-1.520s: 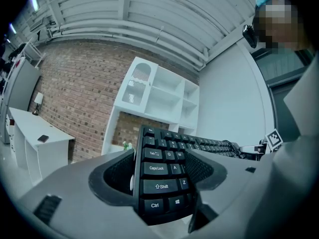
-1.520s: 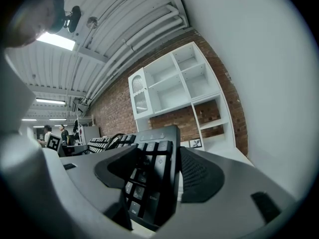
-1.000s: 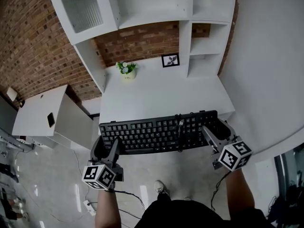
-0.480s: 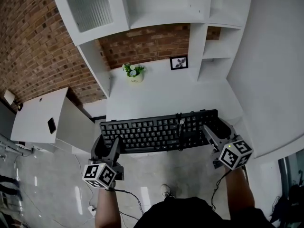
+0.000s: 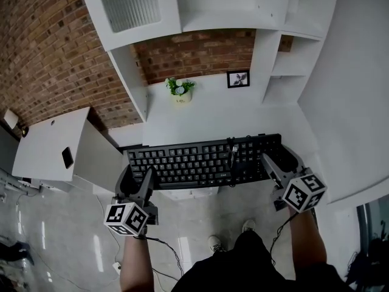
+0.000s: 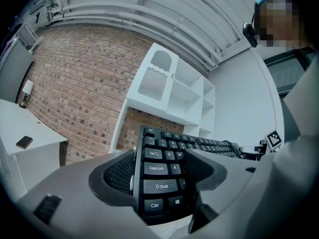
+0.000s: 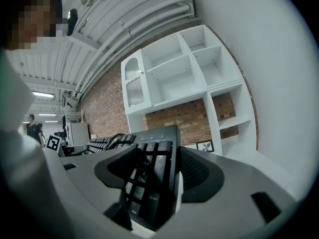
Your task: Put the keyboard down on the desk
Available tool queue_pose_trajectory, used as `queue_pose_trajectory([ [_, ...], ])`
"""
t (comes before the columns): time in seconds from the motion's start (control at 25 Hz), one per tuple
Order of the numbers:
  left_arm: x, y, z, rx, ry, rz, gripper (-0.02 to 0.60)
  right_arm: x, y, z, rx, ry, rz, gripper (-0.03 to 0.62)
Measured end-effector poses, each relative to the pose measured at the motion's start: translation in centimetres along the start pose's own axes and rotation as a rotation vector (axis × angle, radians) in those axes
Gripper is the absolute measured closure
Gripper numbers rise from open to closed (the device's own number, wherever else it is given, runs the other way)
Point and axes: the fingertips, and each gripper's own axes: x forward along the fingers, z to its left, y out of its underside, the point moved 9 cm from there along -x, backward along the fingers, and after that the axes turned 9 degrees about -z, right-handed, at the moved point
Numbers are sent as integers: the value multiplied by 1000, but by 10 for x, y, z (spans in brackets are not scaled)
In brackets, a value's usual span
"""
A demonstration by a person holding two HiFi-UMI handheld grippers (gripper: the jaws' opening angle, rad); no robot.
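One black keyboard (image 5: 203,161) sits level across the near edge of the white desk (image 5: 206,117), keys up, its long side running left to right. I can't tell whether its underside touches the top. A cable (image 5: 231,157) is bunched over the keys, a little right of the middle.

The left gripper (image 5: 135,184) has its jaws closed on the keyboard's left end, with the Ctrl, Shift and Caps Lock keys between them. The right gripper (image 5: 281,163) pinches the right end the same way, at the number pad — so both ends are held.

Farther back on the desk stand a small plant (image 5: 180,90) and a framed picture (image 5: 238,79), well apart, both against the brick wall (image 5: 55,47). White shelves (image 5: 213,5) rise above them. Left of the desk is a white side table (image 5: 45,145) with a small dark flat thing (image 5: 67,157) on it. Below the keyboard, the person's shoes (image 5: 214,243) stand on a glossy floor (image 5: 73,242).
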Motion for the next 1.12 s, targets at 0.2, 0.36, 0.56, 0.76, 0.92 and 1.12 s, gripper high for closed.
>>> queue_pose_trajectory([
  [0.2,-4,4,-2,-5,-13,-6,256,0,0,-2,-7,-12,-2,313],
  [0.36,-4,5,-2,-3,-18,-11,256,3,1,-4,-8,-18,-3,313],
  [0.56,-3,7,-1,-7,-12,-4,255,2,3,-3,-4,-12,-1,313],
  [0.76,18,10,4,-7,-22,17,256,23,5,-16,10,-12,15,313],
  [0.92,70,25,10,-1,-55,37,256,76,13,-57,32,-31,39,313],
  [1.12,81,33,13,-12,-68,57,256,88,18,-68,28,-33,62,313],
])
